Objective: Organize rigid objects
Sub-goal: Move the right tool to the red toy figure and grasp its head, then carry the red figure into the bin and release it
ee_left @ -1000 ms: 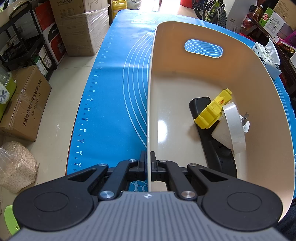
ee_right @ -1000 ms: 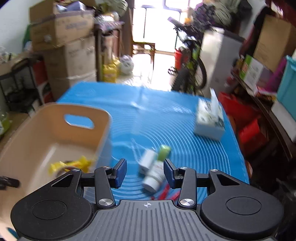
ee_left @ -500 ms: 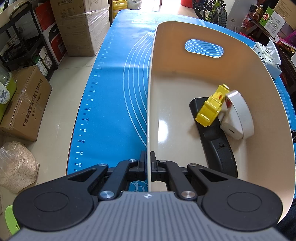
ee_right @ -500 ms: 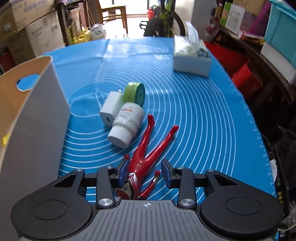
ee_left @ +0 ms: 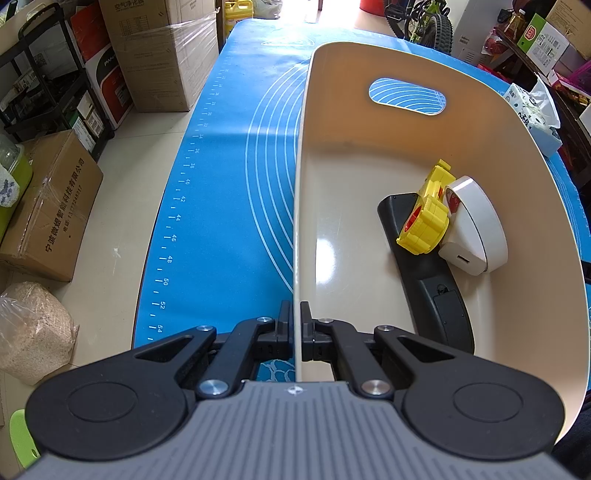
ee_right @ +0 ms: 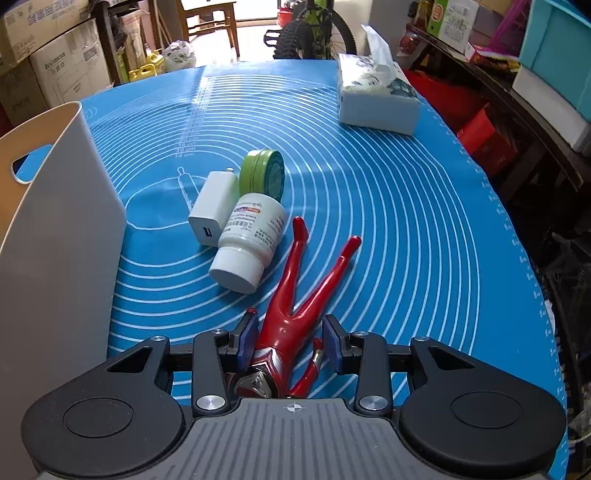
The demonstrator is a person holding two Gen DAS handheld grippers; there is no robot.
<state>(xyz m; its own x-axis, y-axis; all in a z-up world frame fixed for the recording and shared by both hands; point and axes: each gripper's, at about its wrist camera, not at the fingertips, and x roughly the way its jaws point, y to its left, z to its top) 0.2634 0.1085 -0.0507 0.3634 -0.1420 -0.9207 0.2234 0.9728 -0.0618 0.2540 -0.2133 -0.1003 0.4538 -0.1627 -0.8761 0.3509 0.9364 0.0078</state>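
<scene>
My left gripper (ee_left: 294, 325) is shut on the near wall of a beige bin (ee_left: 369, 155). Inside the bin lie a black remote (ee_left: 439, 295), a yellow toy (ee_left: 428, 218), a roll of white tape (ee_left: 480, 218) and a white charger (ee_left: 461, 254). My right gripper (ee_right: 290, 338) is open, its jaws on either side of the torso of a red figurine (ee_right: 295, 291) lying on the blue mat (ee_right: 406, 206). Beyond it lie a white pill bottle (ee_right: 247, 243), a second white charger (ee_right: 212, 206) and a green tin (ee_right: 262, 173). The bin's outer wall (ee_right: 55, 221) stands at the left.
A tissue box (ee_right: 376, 99) sits at the mat's far right. Cardboard boxes (ee_left: 155, 55) and a bag of grain (ee_left: 29, 328) stand on the floor left of the table. A bicycle (ee_right: 314, 33) and shelves with clutter are behind and to the right.
My right gripper swung from over the bin down to the mat and now straddles the red figurine. The tape and charger settled in the bin. My left gripper kept its hold.
</scene>
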